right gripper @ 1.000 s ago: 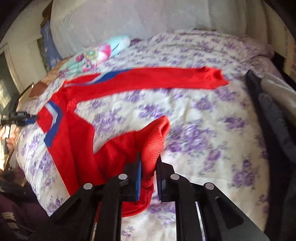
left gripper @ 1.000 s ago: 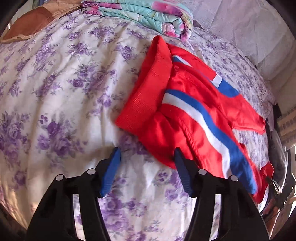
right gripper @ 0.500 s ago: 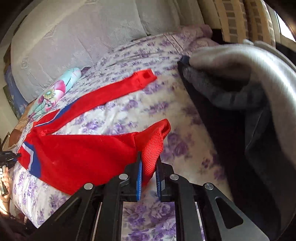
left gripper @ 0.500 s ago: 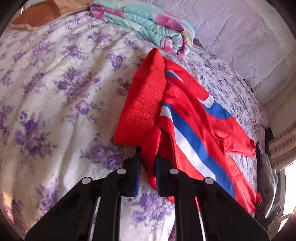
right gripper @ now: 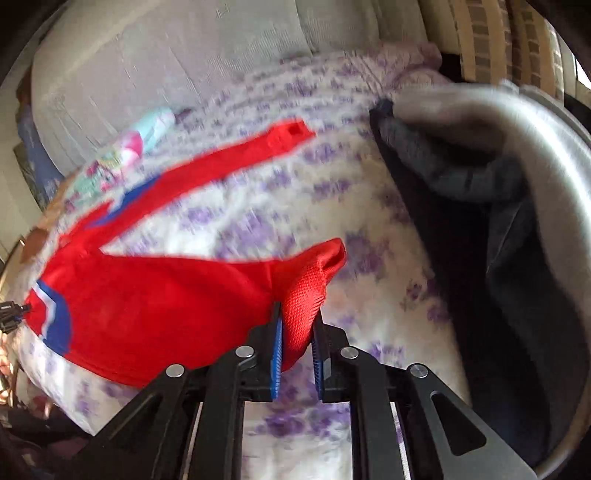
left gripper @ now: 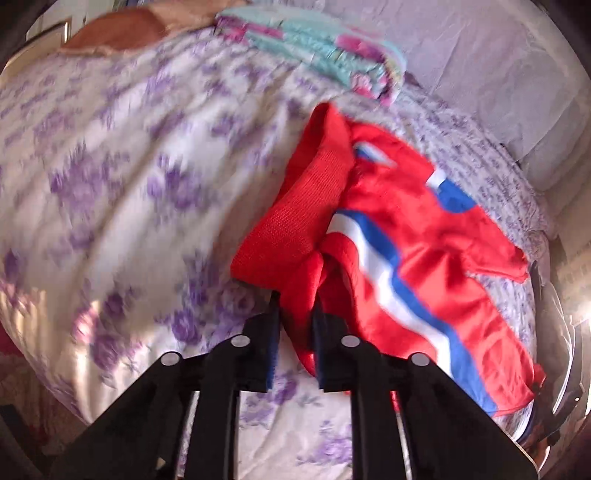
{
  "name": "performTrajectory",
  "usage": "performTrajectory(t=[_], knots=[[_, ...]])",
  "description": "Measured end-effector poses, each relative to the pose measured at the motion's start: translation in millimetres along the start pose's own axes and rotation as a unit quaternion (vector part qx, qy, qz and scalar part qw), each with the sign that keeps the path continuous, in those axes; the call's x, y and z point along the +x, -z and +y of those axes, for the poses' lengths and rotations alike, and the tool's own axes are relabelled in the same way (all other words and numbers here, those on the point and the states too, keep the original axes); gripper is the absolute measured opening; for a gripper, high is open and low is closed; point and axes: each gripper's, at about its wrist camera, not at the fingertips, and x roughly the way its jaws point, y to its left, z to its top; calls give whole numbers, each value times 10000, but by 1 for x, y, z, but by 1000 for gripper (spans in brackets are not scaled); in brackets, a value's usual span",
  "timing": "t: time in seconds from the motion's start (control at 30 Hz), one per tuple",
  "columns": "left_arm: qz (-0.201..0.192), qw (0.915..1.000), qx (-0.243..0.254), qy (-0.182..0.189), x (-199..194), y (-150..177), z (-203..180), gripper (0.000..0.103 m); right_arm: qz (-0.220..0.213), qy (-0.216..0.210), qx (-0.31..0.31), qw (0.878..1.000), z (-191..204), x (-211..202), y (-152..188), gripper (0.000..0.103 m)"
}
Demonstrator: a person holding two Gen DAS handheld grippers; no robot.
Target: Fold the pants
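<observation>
Red pants [left gripper: 402,236] with a blue and white side stripe lie on a bed with a purple flowered sheet [left gripper: 122,184]. My left gripper [left gripper: 295,314] is shut on the red fabric just below the knit waistband [left gripper: 303,206] and lifts it slightly. In the right wrist view my right gripper [right gripper: 297,325] is shut on the knit cuff [right gripper: 310,288] of one leg of the pants [right gripper: 155,302], pulled taut toward me. The other leg [right gripper: 221,166] lies stretched out across the bed behind it.
A folded floral blanket [left gripper: 321,48] and a brown pillow [left gripper: 118,33] sit at the head of the bed. Grey and dark clothes [right gripper: 498,206] are heaped at the right edge of the bed. A pale upholstered headboard [right gripper: 166,62] stands behind.
My left gripper came down on the waist end and shut on the red fabric, then lifted it. My right gripper kept its hold on the cuff and drew the leg out straight.
</observation>
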Motion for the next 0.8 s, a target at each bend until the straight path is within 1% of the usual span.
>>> performTrajectory(t=[0.03, 0.07, 0.1, 0.13, 0.17, 0.2, 0.23, 0.27, 0.33, 0.37, 0.4, 0.43, 0.47, 0.5, 0.53, 0.57, 0.6, 0.63, 0.67, 0.7, 0.73, 0.77, 0.8], knots=[[-43, 10000, -36, 12, 0, 3, 2, 24, -43, 36, 52, 10000, -4, 0, 3, 30], [-118, 9999, 0, -42, -5, 6, 2, 28, -196, 143, 134, 9996, -9, -6, 4, 46], [-200, 9996, 82, -162, -12, 7, 1, 39, -361, 332, 197, 9986, -10, -15, 4, 51], [-345, 9988, 169, -311, -23, 7, 0, 46, -591, 530, 215, 9966, -12, -27, 3, 53], [-593, 9966, 287, -500, -39, 8, -2, 47, -841, 794, 152, 9932, -11, -42, 0, 53], [-851, 9930, 441, -693, -52, 8, -6, 48, -968, 899, 86, 9912, -9, -51, -2, 53], [-1087, 9885, 605, -858, -65, 6, -14, 49, -1055, 781, -8, 9913, -4, -61, -6, 51], [-1292, 9841, 832, -887, -77, 4, -24, 52, -1060, 413, -42, 9935, 1, -65, -10, 47], [-1472, 9795, 1222, -632, -85, 4, -50, 69, -996, -317, -184, 9944, 15, -64, -15, 44], [-1555, 9758, 1437, -548, -82, 6, -65, 74, -912, -443, -328, 9943, 25, -58, -16, 41], [-1582, 9725, 1605, -590, -74, 8, -77, 80, -751, -309, -518, 9953, 36, -43, -18, 40], [-1536, 9699, 1765, -669, -60, 10, -86, 80, -594, -178, -598, 9963, 40, -28, -18, 38], [-1319, 9693, 1920, -783, -38, 12, -91, 80, -340, -54, -590, 9977, 40, -10, -17, 38], [-1044, 9707, 1948, -944, -15, 13, -91, 80, 135, 113, -388, 9991, 32, 16, -15, 37], [-686, 9736, 1884, -1094, 9, 14, -83, 78, 359, 94, -179, 9992, 23, 32, -10, 37], [-398, 9770, 1780, -1101, 27, 16, -70, 78, 119, 67, -226, 9996, 22, 28, -7, 37], [-561, 9758, 1835, -1049, 25, 20, -66, 79, 198, 131, -383, 9990, 27, 24, -8, 38], [-665, 9715, 1987, -1111, 19, 23, -68, 78, 151, 161, -427, 9988, 31, 17, -11, 40], [-708, 9691, 2092, -1098, 9, 21, -72, 77, 0, -2, -459, 9989, 36, 5, -17, 43], [-787, 9701, 2094, -943, -3, 17, -73, 77, -119, -199, -557, 9982, 42, -5, -26, 44], [-903, 9711, 2074, -755, -15, 10, -74, 78, -219, -290, -709, 9968, 51, -12, -38, 46], [-1077, 9710, 2039, -631, -29, -3, -76, 81, -331, -344, -900, 9948, 61, -17, -53, 48], [-1210, 9706, 1999, -575, -37, -13, -77, 89, -427, -399, -1063, 9926, 71, -21, -66, 51]])
